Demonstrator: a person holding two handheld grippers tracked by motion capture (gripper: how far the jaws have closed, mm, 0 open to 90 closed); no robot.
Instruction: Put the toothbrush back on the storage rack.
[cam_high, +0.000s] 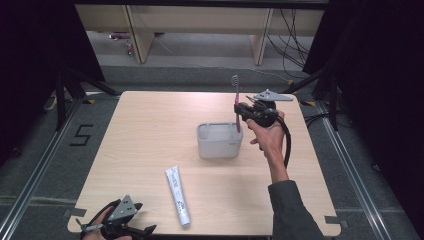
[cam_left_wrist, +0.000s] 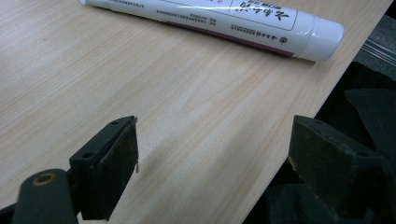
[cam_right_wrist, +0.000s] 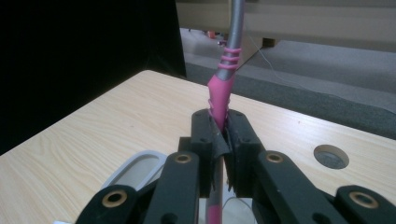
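Note:
A pink and grey toothbrush (cam_high: 236, 102) stands upright, bristles up, over the right side of a grey rectangular holder (cam_high: 219, 140). My right gripper (cam_high: 242, 110) is shut on its pink handle (cam_right_wrist: 220, 95), and the handle's lower end reaches down toward the holder's rim (cam_right_wrist: 135, 167). A white toothpaste tube (cam_high: 178, 195) lies flat on the table in front of the holder. Its capped end (cam_left_wrist: 322, 35) is seen in the left gripper view. My left gripper (cam_high: 131, 226) rests at the table's front left corner, open with nothing between its pads (cam_left_wrist: 122, 158).
The light wooden table (cam_high: 150, 130) has a round cable hole (cam_right_wrist: 331, 156) near its far right. Dark curtains and metal stands flank it. Desks and cables stand on the floor beyond the far edge.

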